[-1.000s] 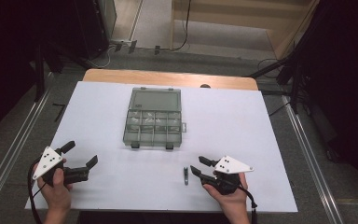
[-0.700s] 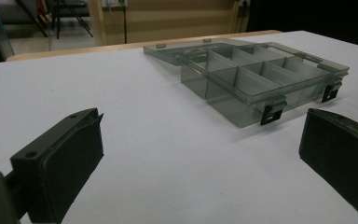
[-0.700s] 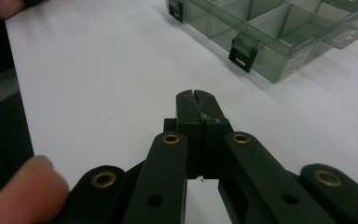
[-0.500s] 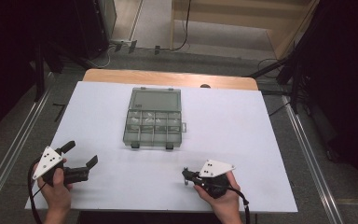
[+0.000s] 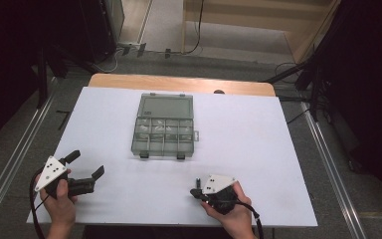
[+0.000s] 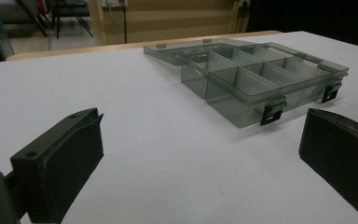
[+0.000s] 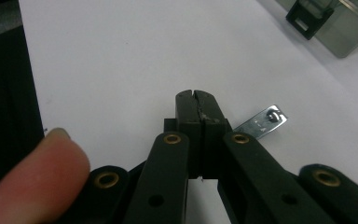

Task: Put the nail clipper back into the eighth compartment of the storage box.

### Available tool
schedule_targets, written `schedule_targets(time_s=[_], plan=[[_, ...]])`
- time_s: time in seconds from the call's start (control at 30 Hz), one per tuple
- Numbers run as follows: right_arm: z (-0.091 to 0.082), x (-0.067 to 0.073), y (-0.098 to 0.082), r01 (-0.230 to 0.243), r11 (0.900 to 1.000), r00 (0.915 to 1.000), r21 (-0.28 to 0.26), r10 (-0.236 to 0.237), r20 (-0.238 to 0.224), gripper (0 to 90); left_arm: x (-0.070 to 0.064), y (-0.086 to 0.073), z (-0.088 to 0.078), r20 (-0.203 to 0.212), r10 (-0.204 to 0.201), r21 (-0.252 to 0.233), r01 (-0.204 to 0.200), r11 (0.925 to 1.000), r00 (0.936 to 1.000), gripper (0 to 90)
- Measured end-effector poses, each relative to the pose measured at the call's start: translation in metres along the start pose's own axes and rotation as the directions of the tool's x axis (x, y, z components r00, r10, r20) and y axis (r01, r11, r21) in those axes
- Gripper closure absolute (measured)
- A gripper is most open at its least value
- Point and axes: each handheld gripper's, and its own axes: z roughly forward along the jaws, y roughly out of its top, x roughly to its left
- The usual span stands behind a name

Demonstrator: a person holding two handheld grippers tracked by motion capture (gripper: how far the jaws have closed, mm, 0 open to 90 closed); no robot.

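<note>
pinching a flat silver metal strip (image 7: 262, 122), right gripper (image 7: 196, 96) clenched; left gripper (image 5: 85, 169) released

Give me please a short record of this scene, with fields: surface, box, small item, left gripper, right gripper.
surface: white table top
box: clear compartment box, lid open and lying flat, at the middle of the table
small item: flat metal piece, one end sticking out beside the right gripper's jaws
left gripper: left gripper, jaws wide apart, holding nothing, near the table's left front corner
right gripper: right gripper, jaws pressed together; whether they pinch the metal piece is unclear
</note>
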Motion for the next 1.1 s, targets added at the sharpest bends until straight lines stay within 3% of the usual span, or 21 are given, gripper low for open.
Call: schedule_targets(time_s=[0.33, 1.1], plan=[[0.004, 0.0, -0.002, 0.009, 0.999, 0.9999, 0.049, -0.008, -0.014, 90.0, 0.0, 0.0, 0.0, -0.001, -0.006, 0.0, 0.006, 1.0, 1.0, 0.0], [-0.004, -0.012, -0.012, -0.024, 0.997, 0.9997, 0.069, 0.024, -0.001, 90.0, 0.0, 0.0, 0.0, -0.003, -0.009, 0.0, 0.009, 1.0, 1.0, 0.0]])
